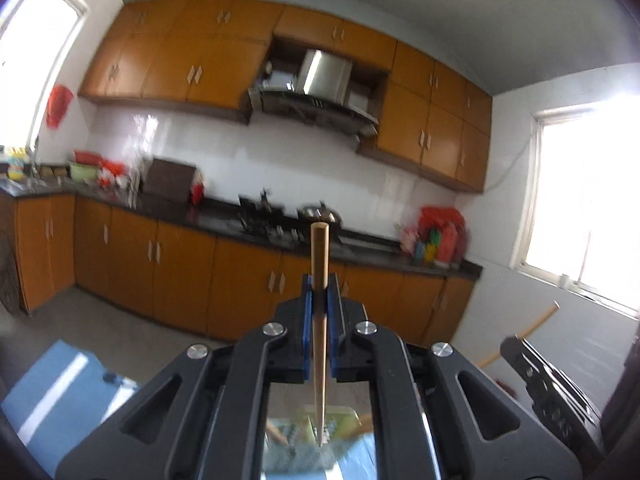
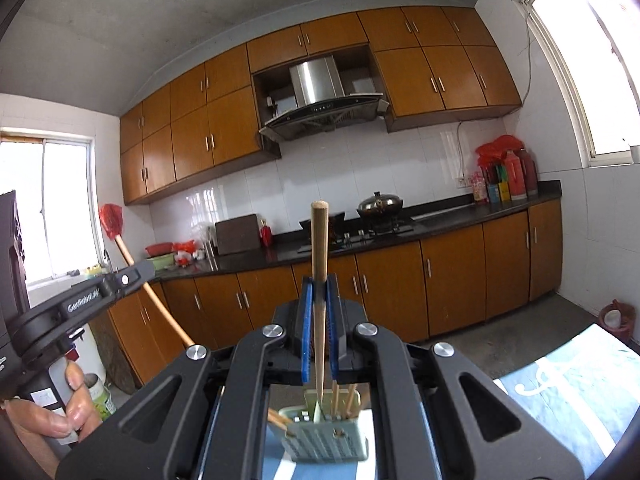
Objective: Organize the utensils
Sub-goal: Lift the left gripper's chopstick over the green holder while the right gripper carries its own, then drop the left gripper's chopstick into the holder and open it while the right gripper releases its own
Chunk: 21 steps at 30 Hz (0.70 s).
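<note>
My left gripper [image 1: 319, 292] is shut on a wooden chopstick [image 1: 319, 264] that stands upright, its tip down over a green utensil holder [image 1: 344, 424]. My right gripper [image 2: 319, 292] is shut on another wooden chopstick [image 2: 319, 248], also upright, its tip in the green perforated holder [image 2: 326, 436], which holds several chopsticks. The left gripper also shows at the left of the right wrist view [image 2: 132, 276], with its chopstick [image 2: 160, 304]. The right gripper shows at the right edge of the left wrist view [image 1: 516, 346].
The holder stands on a blue and white cloth [image 2: 580, 392]. Behind is a kitchen with orange cabinets [image 2: 400, 288], a dark counter [image 2: 440, 222], a stove with a wok [image 2: 380, 204] and a range hood [image 2: 320, 112]. A red bin [image 2: 616, 320] stands on the floor.
</note>
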{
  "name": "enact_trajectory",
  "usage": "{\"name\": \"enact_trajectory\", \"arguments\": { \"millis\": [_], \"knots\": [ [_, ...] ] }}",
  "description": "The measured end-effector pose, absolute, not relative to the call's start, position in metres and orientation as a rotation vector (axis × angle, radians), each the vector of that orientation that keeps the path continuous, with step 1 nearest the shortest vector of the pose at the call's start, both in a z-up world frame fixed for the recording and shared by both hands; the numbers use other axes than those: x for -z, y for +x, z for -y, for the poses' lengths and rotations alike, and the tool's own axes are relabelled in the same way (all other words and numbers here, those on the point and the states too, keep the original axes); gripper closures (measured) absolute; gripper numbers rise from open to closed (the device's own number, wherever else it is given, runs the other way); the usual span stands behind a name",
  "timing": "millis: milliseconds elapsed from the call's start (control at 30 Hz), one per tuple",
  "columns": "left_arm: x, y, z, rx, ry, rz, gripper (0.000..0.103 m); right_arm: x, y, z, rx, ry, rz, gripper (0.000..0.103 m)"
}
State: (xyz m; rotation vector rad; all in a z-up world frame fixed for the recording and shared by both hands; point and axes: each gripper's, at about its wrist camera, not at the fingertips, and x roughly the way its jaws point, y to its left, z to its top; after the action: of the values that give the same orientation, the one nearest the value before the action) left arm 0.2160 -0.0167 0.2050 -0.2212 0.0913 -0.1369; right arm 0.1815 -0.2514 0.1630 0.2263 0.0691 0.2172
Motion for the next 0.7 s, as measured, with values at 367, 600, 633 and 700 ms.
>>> {"name": "enact_trajectory", "arguments": {
  "millis": [367, 600, 633, 700],
  "knots": [
    [-0.171, 0.265, 0.024, 0.075, -0.223, -0.133, 0.095, -0.13, 0.223, 0.233, -0.224, 0.191, -0.168, 0.096],
    [-0.147, 0.284, 0.022, 0.071, -0.213, -0.171, 0.095, -0.117, 0.232, 0.225, -0.226, 0.18, -0.215, 0.096],
    [-0.145, 0.285, 0.021, 0.073, -0.216, -0.179, 0.096, -0.116, 0.232, 0.224, -0.227, 0.181, -0.22, 0.095],
    [-0.142, 0.288, 0.019, 0.079, -0.22, -0.191, 0.095, -0.113, 0.234, 0.222, -0.229, 0.177, -0.232, 0.095]
  ]
}}
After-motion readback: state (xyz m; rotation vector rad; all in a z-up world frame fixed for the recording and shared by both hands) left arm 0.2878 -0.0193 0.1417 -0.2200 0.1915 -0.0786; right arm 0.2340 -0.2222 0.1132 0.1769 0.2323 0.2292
